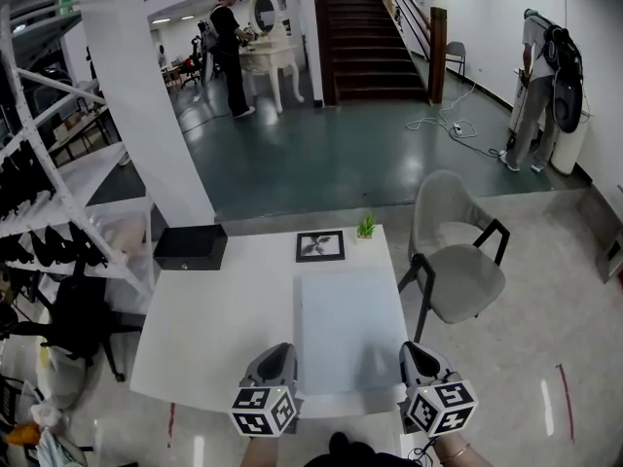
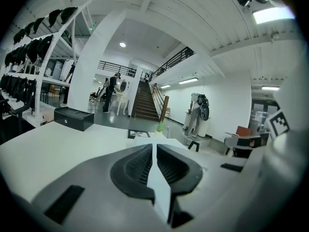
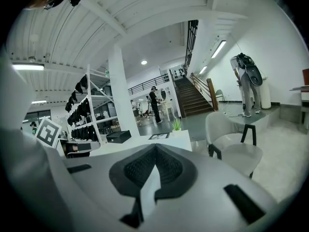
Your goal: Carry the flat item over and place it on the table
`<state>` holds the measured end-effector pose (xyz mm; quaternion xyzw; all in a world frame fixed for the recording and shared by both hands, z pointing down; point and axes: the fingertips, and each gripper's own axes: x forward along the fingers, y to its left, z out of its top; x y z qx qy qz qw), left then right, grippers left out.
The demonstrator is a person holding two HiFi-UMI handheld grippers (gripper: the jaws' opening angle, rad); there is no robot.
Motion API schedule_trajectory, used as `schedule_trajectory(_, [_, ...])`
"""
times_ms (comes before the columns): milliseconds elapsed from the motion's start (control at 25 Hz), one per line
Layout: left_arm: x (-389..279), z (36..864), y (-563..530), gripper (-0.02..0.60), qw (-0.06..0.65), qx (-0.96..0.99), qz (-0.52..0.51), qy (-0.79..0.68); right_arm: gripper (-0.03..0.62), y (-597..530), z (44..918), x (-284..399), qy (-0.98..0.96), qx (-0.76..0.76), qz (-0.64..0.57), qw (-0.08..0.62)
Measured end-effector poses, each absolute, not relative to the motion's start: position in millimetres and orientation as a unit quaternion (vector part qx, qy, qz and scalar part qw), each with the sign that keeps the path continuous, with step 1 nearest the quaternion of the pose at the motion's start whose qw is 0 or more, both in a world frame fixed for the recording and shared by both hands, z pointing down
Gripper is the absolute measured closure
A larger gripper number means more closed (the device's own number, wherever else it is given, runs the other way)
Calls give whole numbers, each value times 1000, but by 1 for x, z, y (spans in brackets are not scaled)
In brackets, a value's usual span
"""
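A flat white panel [image 1: 346,329] lies over the right half of the white table [image 1: 214,319], its near edge at the table's front. I cannot tell whether it rests on the tabletop. My left gripper [image 1: 282,353] is shut on the panel's near left corner and my right gripper [image 1: 414,351] on its near right corner. In the left gripper view the jaws [image 2: 154,146] pinch a thin white edge of the panel [image 2: 160,190]. The right gripper view shows its jaws [image 3: 155,146] shut on the same kind of white edge [image 3: 145,192].
On the table's far side sit a black box [image 1: 190,246], a framed picture [image 1: 320,246] and a small green plant [image 1: 367,227]. A grey chair [image 1: 458,261] stands to the table's right, a shelf rack [image 1: 39,212] to its left. Two people stand far off.
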<state>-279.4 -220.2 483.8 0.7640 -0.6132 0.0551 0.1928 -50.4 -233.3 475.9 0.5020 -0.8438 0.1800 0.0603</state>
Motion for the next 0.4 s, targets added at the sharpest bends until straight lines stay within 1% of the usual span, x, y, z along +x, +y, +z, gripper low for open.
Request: schedule_trajectory(400, [-288, 492, -227, 551, 208, 766, 51, -606, 594, -235, 487, -59, -840, 505, 185, 75])
